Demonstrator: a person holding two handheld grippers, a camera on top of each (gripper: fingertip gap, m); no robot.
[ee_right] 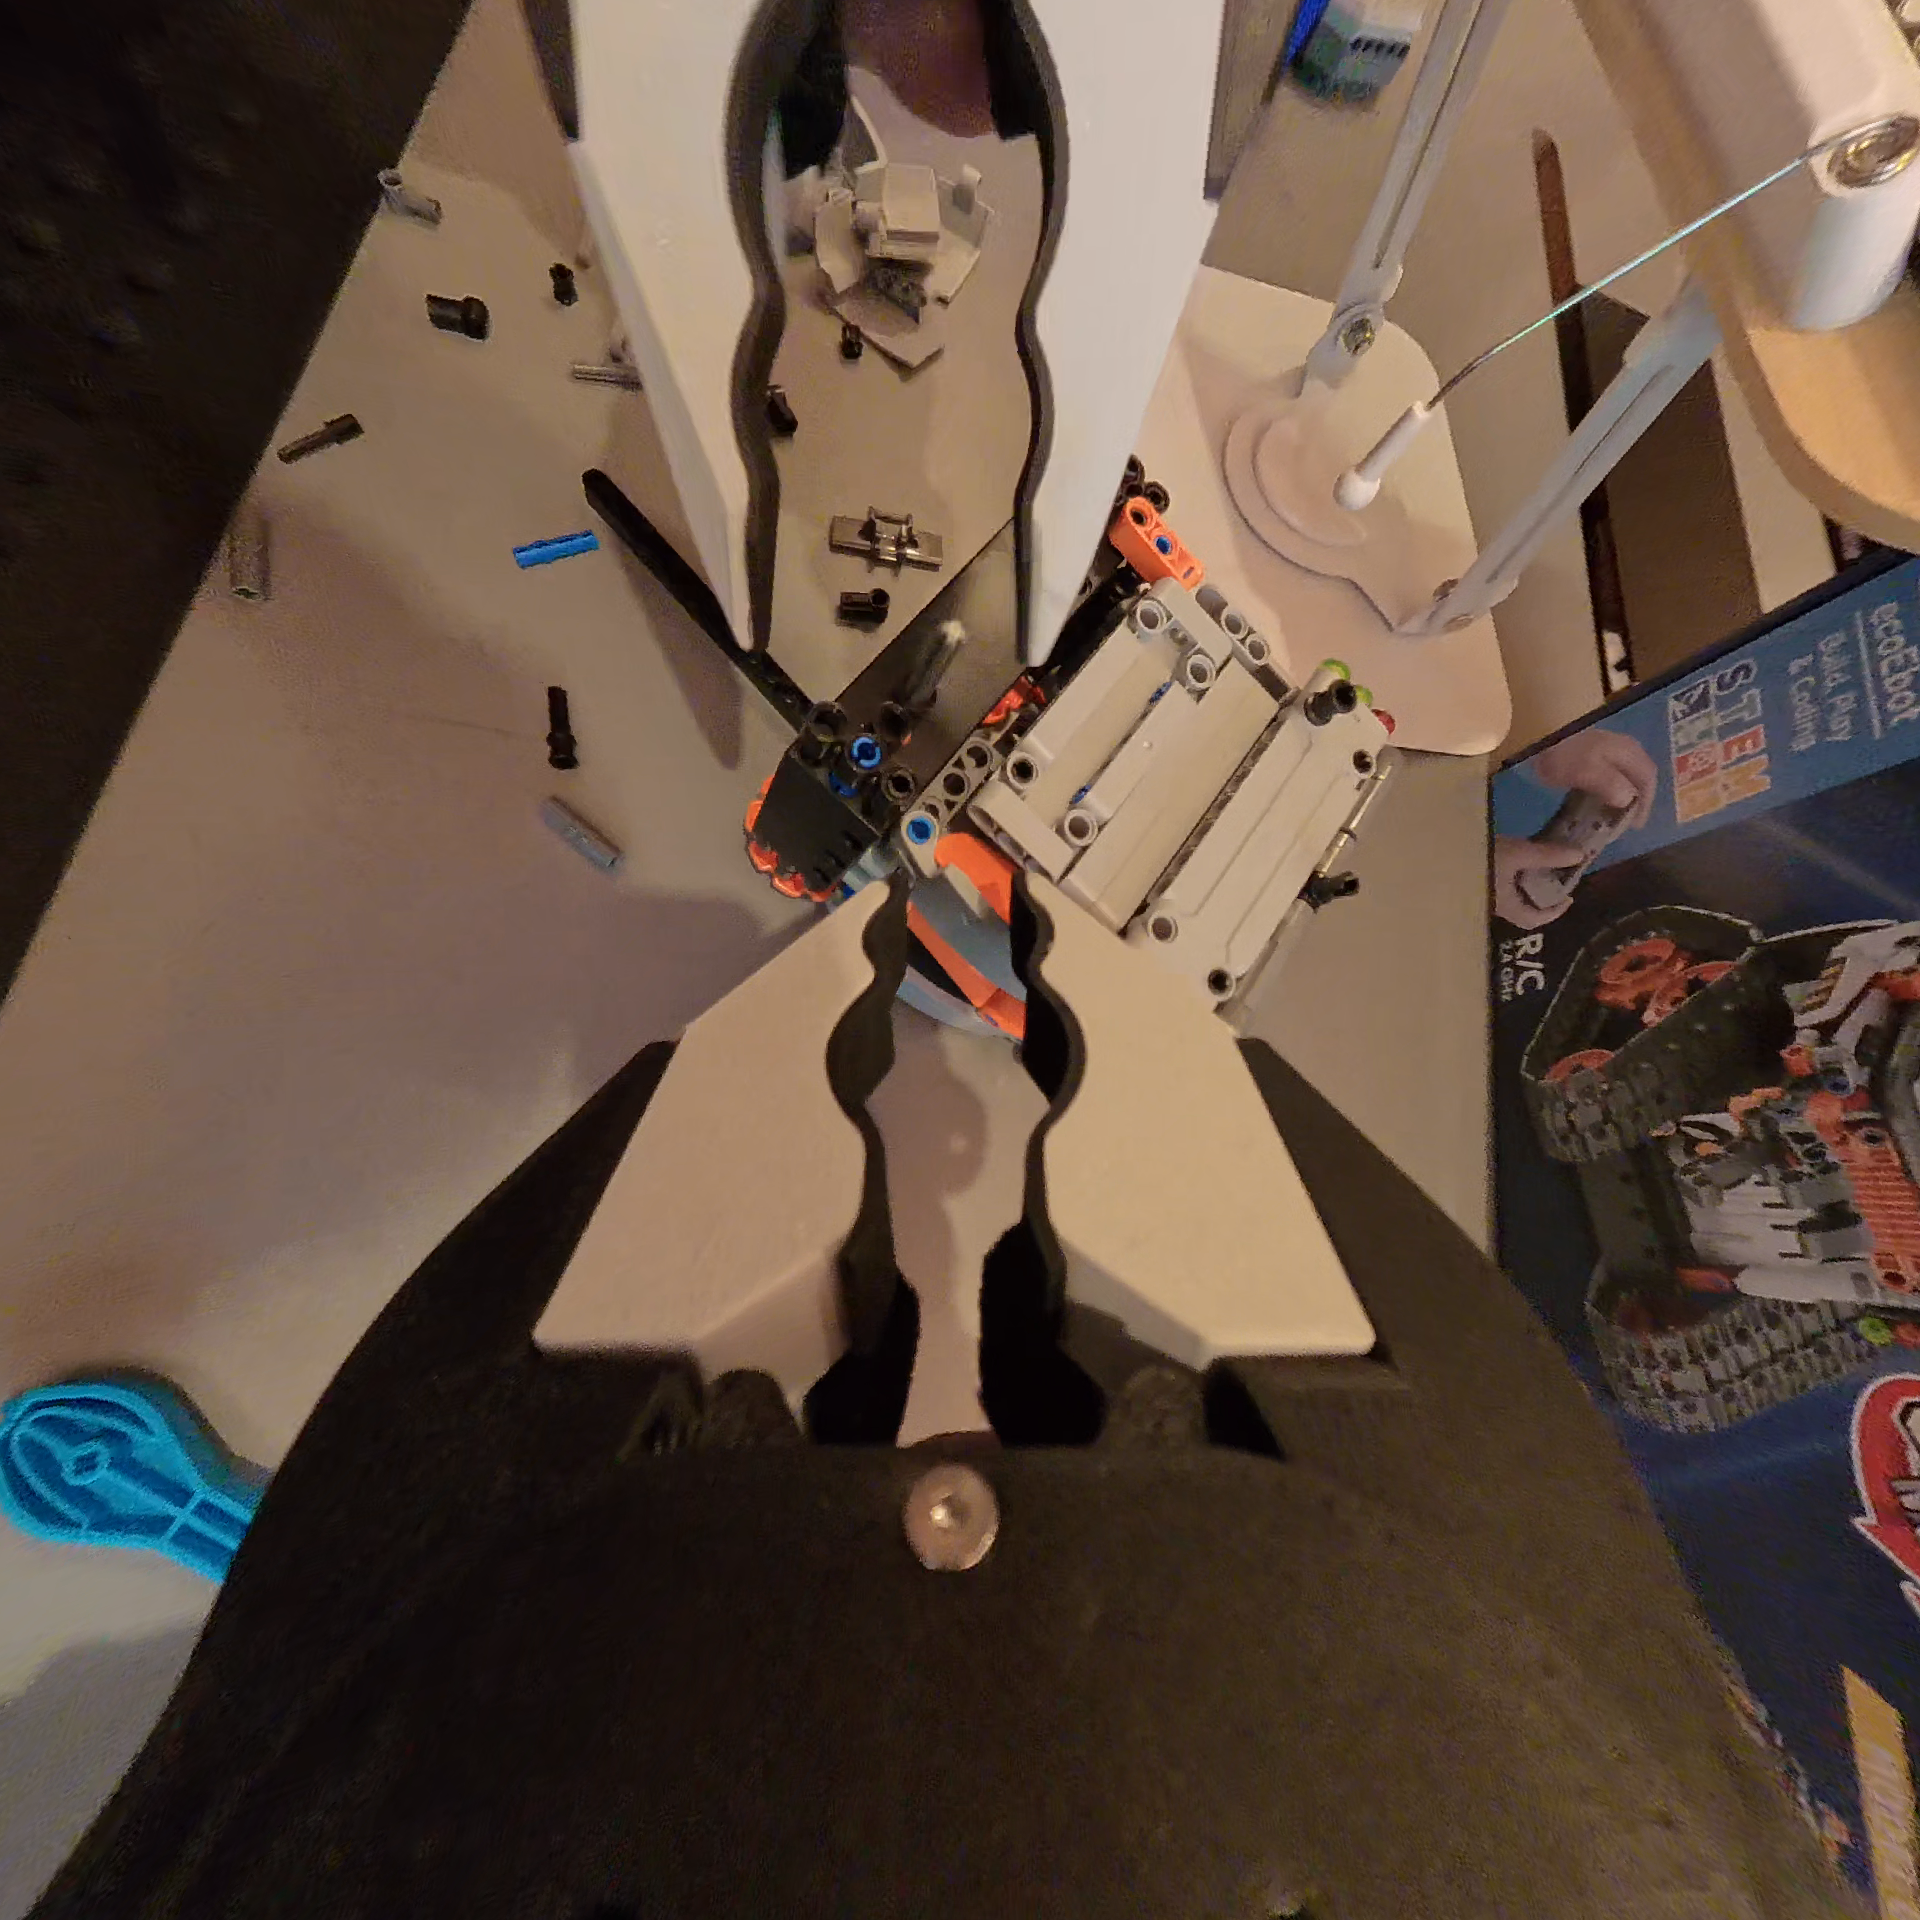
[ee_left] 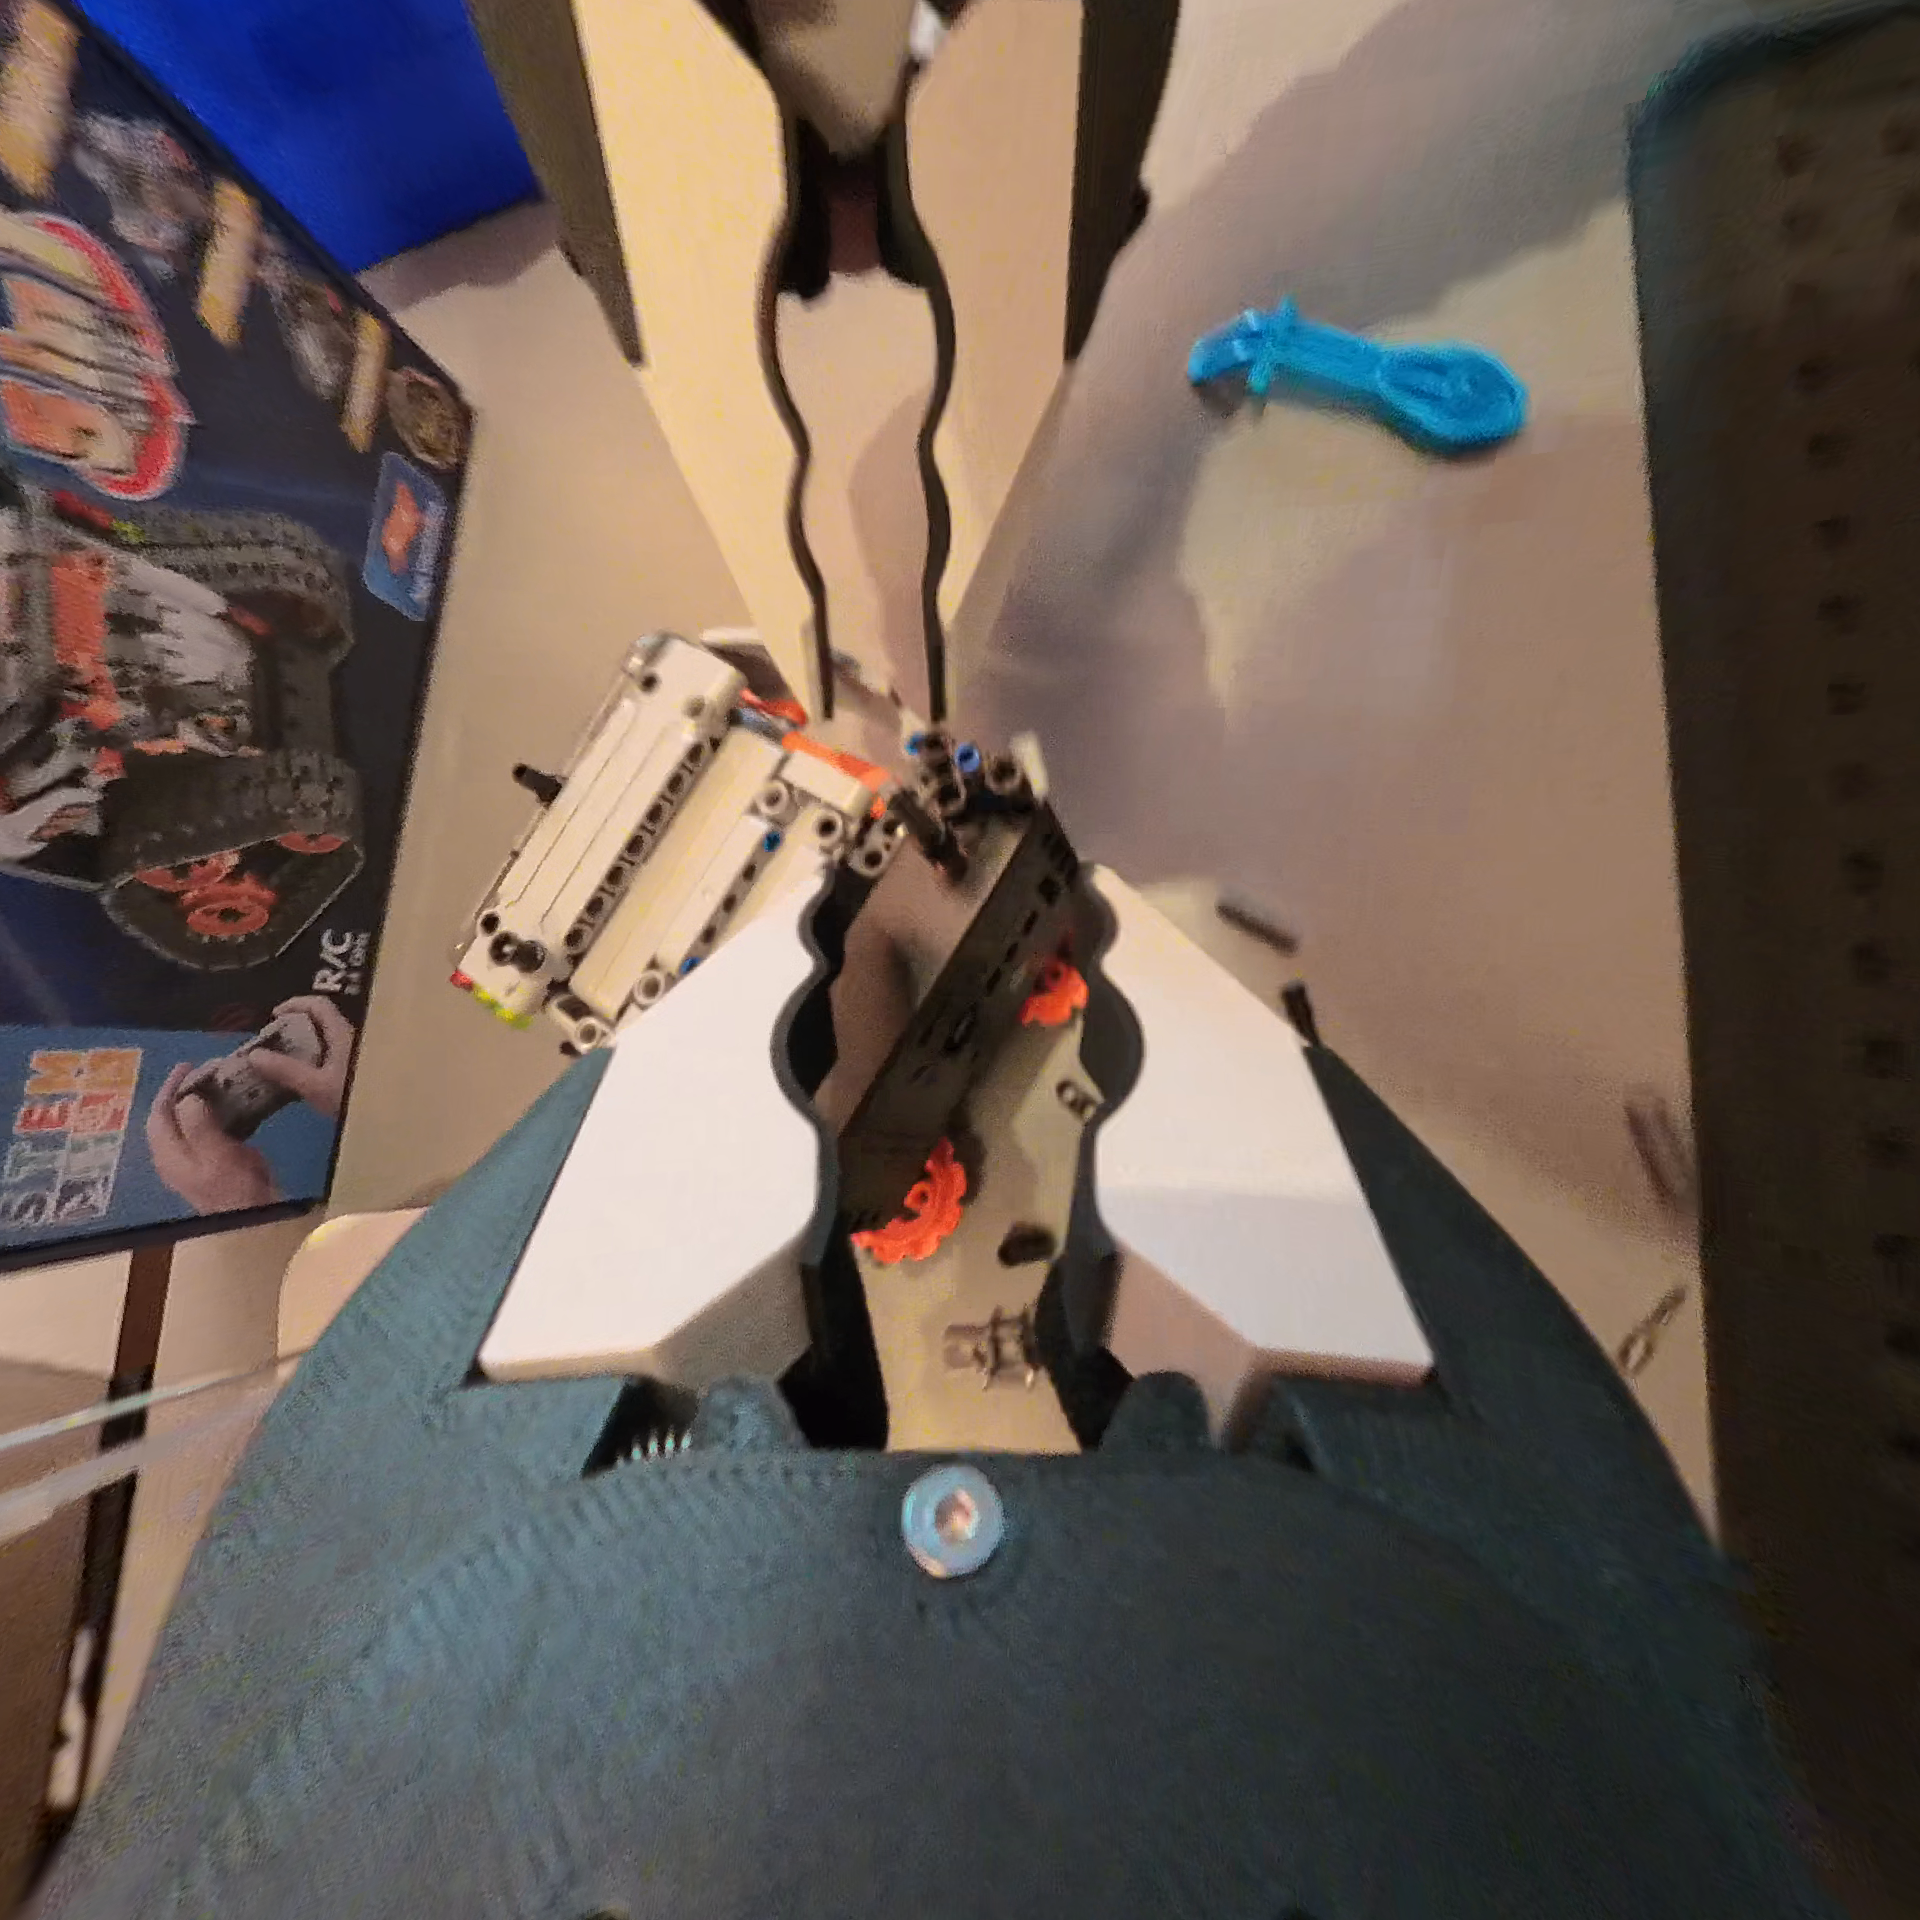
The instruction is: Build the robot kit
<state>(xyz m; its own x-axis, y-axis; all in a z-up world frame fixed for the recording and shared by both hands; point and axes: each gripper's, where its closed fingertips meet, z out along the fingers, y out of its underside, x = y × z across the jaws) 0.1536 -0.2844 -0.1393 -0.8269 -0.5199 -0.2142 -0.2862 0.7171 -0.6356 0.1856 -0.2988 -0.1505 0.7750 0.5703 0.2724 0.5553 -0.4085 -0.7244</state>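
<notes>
Brick-built model, grey, black and orange, sits on the pale surface between our two grippers. We see the left gripper with jaws closed on the model's black beam section; the right gripper pinches its orange-grey end, jaws nearly together. A printed toy box bears lettering beside the model. Loose pins and a blue tool lie nearby.
</notes>
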